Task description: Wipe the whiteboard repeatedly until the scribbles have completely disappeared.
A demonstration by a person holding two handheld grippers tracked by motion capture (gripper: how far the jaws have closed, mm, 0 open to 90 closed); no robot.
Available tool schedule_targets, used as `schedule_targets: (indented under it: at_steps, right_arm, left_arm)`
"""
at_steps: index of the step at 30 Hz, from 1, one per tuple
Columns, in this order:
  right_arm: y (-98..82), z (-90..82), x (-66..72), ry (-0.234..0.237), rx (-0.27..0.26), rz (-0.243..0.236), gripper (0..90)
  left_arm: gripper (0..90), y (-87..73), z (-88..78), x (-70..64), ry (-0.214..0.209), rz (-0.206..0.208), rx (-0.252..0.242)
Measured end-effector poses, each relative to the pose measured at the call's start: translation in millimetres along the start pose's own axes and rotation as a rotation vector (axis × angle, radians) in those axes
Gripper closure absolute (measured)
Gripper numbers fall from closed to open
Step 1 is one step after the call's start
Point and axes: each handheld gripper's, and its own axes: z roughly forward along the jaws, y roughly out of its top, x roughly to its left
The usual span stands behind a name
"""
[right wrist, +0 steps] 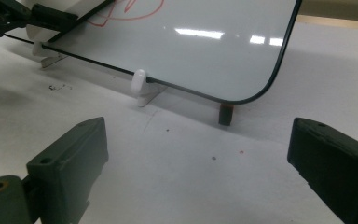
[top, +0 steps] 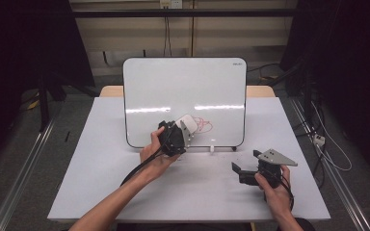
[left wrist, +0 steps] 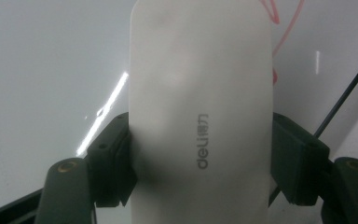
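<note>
left gripper point(top: 185, 129) is clenching a white eraser point(left wrist: 200, 107) against the whiteboard point(top: 173, 91), beside red scribbles point(top: 203, 125) | left gripper view is showing grey lettering on the eraser | right gripper point(right wrist: 198, 172) is resting released, holding nothing, over the tabletop point(right wrist: 191, 149) | right gripper view is showing the whiteboard's white clip foot point(right wrist: 139, 82)

left gripper point(top: 183, 131) raised, jaws clamped; right gripper point(top: 244, 162) low, jaws apart

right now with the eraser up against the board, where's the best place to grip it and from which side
Across its two long sides, near the rear end, coming from the person's side of the whiteboard. The white eraser is a narrow oblong with straight flanks, and the left gripper already clamps it that way, leaving the front free to wipe the red scribble.
</note>
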Motion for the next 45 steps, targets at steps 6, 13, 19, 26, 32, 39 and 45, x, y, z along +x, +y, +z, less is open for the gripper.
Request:
schedule_targets:
  at_steps: [6, 13, 19, 26, 32, 39, 45]
  right_arm:
    - [-0.5, 0.5, -1.2, 0.003, 0.001, -0.002, 5.0]
    - [-0.8, 0.4, -1.6, 0.003, 0.003, -0.001, 5.0]
    - [-0.6, -0.4, -1.9, 0.002, -0.001, 0.004, 5.0]
    - [-1.0, -1.0, -2.3, 0.001, -0.002, 0.005, 5.0]
    - [-1.2, -1.1, -2.4, -0.005, 0.001, 0.012, 5.0]
    - [-0.6, 0.6, -2.0, -0.004, -0.001, 0.002, 5.1]
    - [-0.6, -0.3, -1.9, 0.001, -0.001, 0.006, 5.0]
  left_arm:
    - [31.1, 3.4, 0.7, -3.3, -0.004, 0.013, -0.002]
    - [31.1, 0.3, -0.9, 5.6, -0.034, -0.002, -0.007]
    - [31.1, -8.0, -4.8, 26.7, -0.017, -0.045, -0.003]
    - [31.1, -30.1, -13.1, 47.5, 0.014, -0.109, 0.019]
    - [31.1, -41.1, -17.0, 49.4, 0.020, -0.157, 0.026]
    - [31.1, -26.9, -11.9, 43.1, 0.011, -0.158, 0.018]
    - [31.1, -7.0, -5.7, 36.3, 0.014, -0.153, 0.021]
